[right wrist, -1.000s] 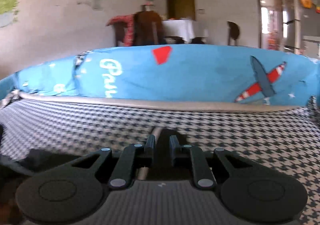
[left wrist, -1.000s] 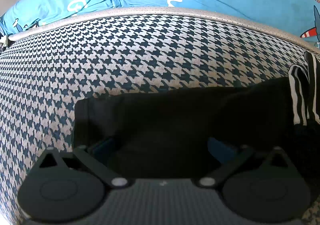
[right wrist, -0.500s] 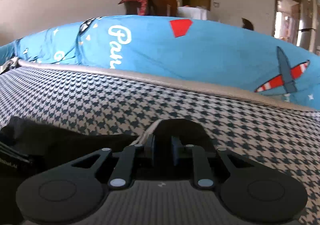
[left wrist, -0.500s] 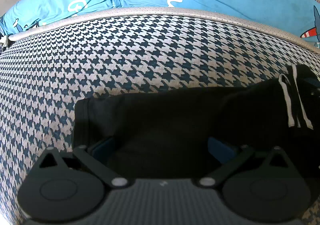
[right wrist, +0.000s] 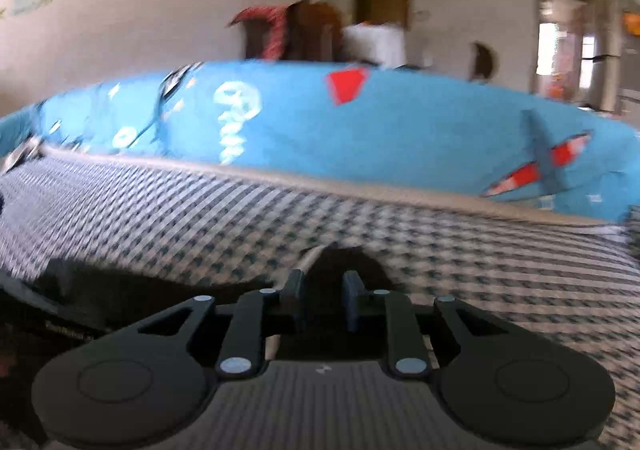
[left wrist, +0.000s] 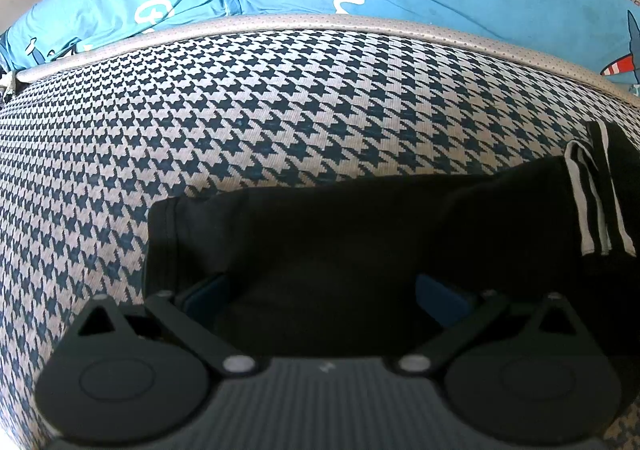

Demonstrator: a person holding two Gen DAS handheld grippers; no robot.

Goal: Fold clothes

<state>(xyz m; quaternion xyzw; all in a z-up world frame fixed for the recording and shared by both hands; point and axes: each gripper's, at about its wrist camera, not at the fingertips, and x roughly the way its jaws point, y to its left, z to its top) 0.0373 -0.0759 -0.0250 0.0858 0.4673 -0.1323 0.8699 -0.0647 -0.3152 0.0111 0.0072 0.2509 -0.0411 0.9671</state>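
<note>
The black garment (left wrist: 320,234) lies flat on the houndstooth cover (left wrist: 280,110), and it fills the space between and in front of the jaws of the left gripper (left wrist: 322,292). These jaws are spread wide, with one blue pad on each side of the cloth, and they pinch nothing. To the right of them, an end with white stripes (left wrist: 592,202) is raised and doubled over the rest of the garment.

The right gripper (right wrist: 323,300) has its jaws almost pressed together, and a fold of the same black cloth (right wrist: 340,262) sits between them and just in front; I judge that it is pinching this striped end. The picture is blurred, so this hand is probably in motion.

The step in hand seems to be the first fold: one end is carried across the body of the garment. The next move calls for laying this end down even with the far edge, and only then parting the jaws. The left gripper can press on the cloth so that it does not slide.
</note>
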